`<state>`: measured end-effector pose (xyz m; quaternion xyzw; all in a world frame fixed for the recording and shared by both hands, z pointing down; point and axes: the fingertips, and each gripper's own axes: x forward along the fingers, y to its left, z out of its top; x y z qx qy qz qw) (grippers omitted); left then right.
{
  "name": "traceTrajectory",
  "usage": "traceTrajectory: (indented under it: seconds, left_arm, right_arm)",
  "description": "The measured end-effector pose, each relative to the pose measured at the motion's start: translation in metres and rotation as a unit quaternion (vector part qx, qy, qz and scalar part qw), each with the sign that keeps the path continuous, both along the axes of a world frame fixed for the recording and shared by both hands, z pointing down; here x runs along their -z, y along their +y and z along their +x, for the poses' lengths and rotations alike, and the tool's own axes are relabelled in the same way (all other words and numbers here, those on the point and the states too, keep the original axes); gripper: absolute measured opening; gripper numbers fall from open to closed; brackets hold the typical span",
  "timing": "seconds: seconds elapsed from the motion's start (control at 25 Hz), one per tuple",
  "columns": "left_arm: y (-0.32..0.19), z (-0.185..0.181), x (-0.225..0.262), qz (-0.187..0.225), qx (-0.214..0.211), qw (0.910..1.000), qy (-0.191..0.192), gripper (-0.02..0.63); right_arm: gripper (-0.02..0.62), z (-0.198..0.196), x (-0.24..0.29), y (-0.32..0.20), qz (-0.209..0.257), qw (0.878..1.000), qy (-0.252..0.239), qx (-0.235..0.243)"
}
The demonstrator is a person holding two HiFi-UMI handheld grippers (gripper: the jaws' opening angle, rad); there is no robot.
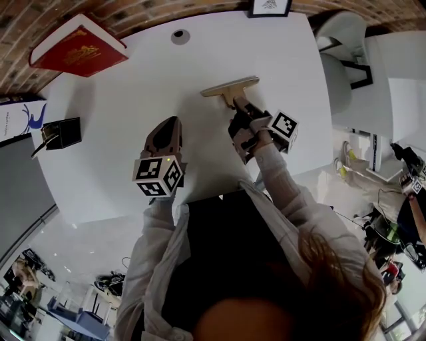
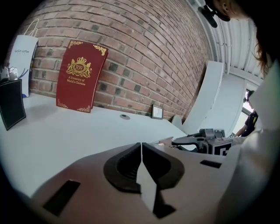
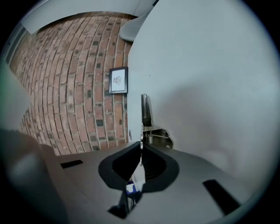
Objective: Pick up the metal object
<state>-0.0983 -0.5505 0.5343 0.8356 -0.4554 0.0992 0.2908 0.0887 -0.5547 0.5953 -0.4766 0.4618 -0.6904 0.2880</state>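
The metal object (image 1: 229,87) is a flat T-shaped clip with a small spring, lying on the white table (image 1: 120,93) at its far middle. My right gripper (image 1: 238,106) reaches it from the near side. In the right gripper view the clip (image 3: 146,111) stands edge-on, and its thin tab runs down between the pads of the right gripper (image 3: 140,148), which is shut on it. My left gripper (image 1: 172,123) hovers over the table to the left of the clip, apart from it. In its own view the left gripper (image 2: 141,151) is shut with nothing between its jaws.
A red book (image 1: 78,48) leans on the brick wall at the far left. A black holder (image 1: 61,132) stands near the table's left edge. A small framed picture (image 1: 269,6) sits at the far edge, a round grommet (image 1: 180,36) near it. A white chair (image 1: 339,63) stands on the right.
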Motion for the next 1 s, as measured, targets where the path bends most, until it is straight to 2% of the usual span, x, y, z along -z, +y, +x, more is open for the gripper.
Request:
traceTrajectory:
  seconds: [0.32,0.68,1.0]
  left_arm:
    - [0.009,0.005,0.009,0.011,-0.001,0.9999,-0.002,0.021]
    - [0.028,0.008,0.021,0.028,-0.003,0.9996,-0.005,0.021]
    - [0.054,0.011,0.034,0.04,-0.006,0.9992,-0.006,0.021]
  right_arm:
    - [0.011,0.002,0.014,0.002,0.032,0.999,0.02,0.026]
    - [0.011,0.005,0.039,0.014,0.085,0.991,0.081,0.069]
    - [0.011,0.008,0.061,0.041,0.102,0.985,0.106,0.086]
